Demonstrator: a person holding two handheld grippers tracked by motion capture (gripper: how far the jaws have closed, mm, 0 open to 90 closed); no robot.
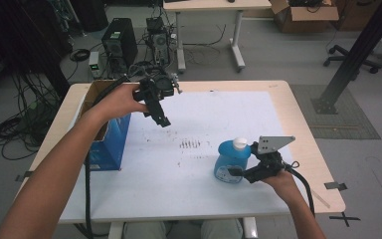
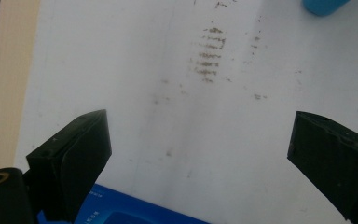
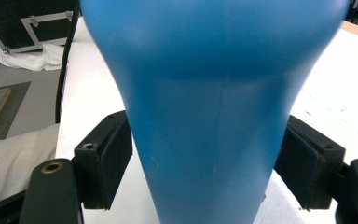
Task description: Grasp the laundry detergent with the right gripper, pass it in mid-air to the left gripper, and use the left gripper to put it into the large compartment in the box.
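My right gripper [image 1: 239, 173] pinches the blue bottle [image 1: 230, 160], upright at table's 4 o'clock, low for stable lifting. My left gripper [image 1: 160, 118] hangs open near 11 o'clock by the blue box [image 1: 110, 142], clear.

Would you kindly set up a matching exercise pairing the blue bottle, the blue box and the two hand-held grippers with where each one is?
Things:
1. blue bottle
2. blue box
3. left hand-held gripper
4. right hand-held gripper

Places or states:
A. raised above the white sheet, jaws wide apart
B. at the table's left edge
C. jaws on either side of the bottle
D. standing on the right part of the table

Pairs: 1-D, 2-B, 3-A, 4-C
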